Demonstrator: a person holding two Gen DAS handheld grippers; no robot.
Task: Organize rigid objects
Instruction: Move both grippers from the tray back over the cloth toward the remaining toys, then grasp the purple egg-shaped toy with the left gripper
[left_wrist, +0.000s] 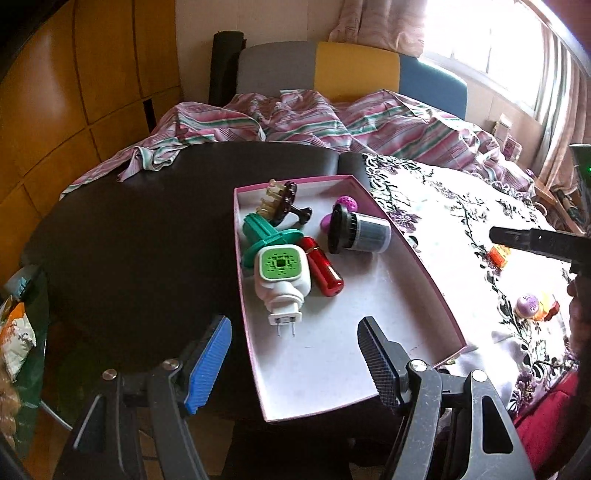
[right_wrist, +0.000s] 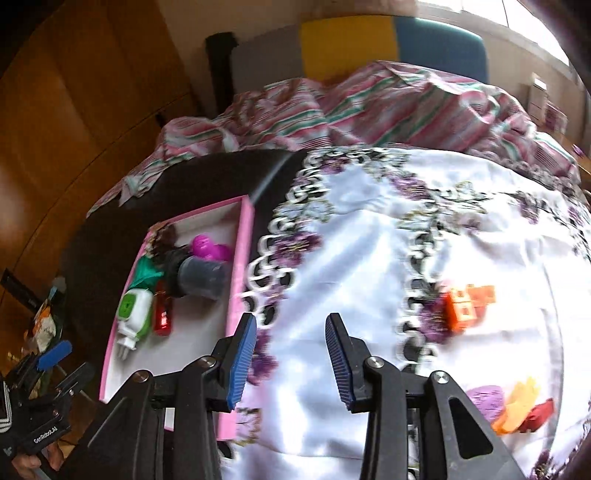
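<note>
- Left tool (left_wrist: 295, 362): jaws apart, empty, hovering over the near end of the pink box (left_wrist: 424, 266) at frame centre.
- Box holds a white-and-green plug-in device (left_wrist: 280, 277), red cylinder (left_wrist: 325, 273) and grey canister (left_wrist: 365, 232).
- Right tool (right_wrist: 291, 358): jaws apart, empty, above the floral cloth (right_wrist: 369, 240).
- Orange block (right_wrist: 465, 306) lies on the cloth, right of centre.

Pink box (left_wrist: 413, 258) with white plug-in (left_wrist: 280, 273), red cylinder (left_wrist: 325, 271); orange block (right_wrist: 467, 306) on cloth.

Ahead of me, wooden wardrobe panels (left_wrist: 74, 92) stand left, a striped bedspread (left_wrist: 332, 122) lies rumpled, and a window (left_wrist: 498, 44) glares bright right.
</note>
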